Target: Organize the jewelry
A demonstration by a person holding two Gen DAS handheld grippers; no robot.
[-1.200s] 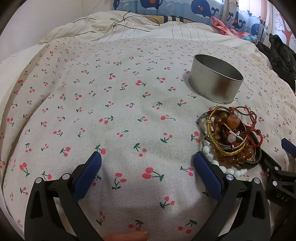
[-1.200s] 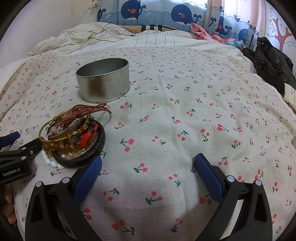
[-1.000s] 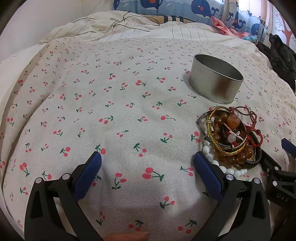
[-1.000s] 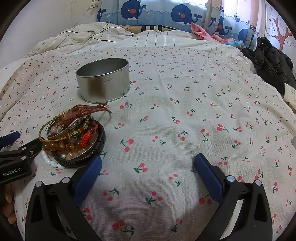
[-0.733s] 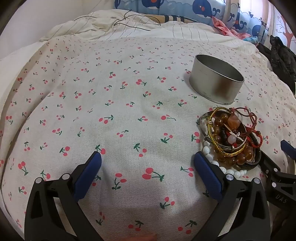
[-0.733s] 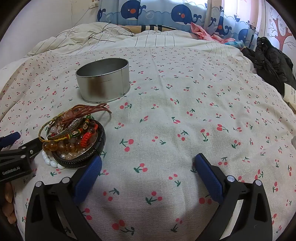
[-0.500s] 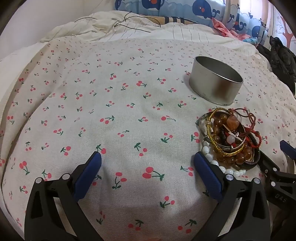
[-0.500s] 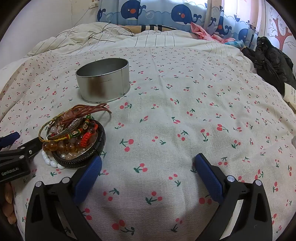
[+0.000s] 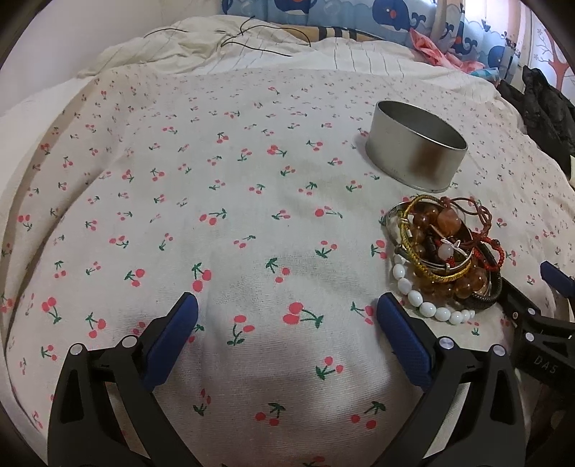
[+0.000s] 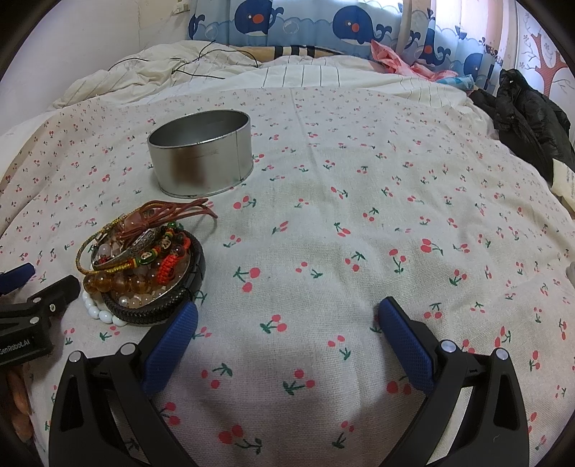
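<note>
A pile of bracelets (image 9: pixel 440 253) (image 10: pixel 140 266), with amber beads, white beads, gold and silver bangles, red cords and a black braided band, lies on the cherry-print bedspread (image 9: pixel 233 201). Behind the pile stands an open round metal tin (image 9: pixel 415 160) (image 10: pixel 201 156). My left gripper (image 9: pixel 285 336) is open just left of the pile, its right finger close to the white beads (image 9: pixel 426 305). My right gripper (image 10: pixel 287 336) is open just right of the pile, its left finger beside the black band (image 10: pixel 158 310). Neither holds anything.
A rumpled striped duvet (image 10: pixel 287 77) with a black cable lies at the back. Whale-print curtains (image 10: pixel 323 25) hang behind. Black clothing (image 10: pixel 528 118) sits at the right edge of the bed. A hand (image 10: pixel 18 398) shows low left in the right wrist view.
The left wrist view has shifted slightly, tilting a little downward and back. The right gripper, the bracelets and the tin have stayed put.
</note>
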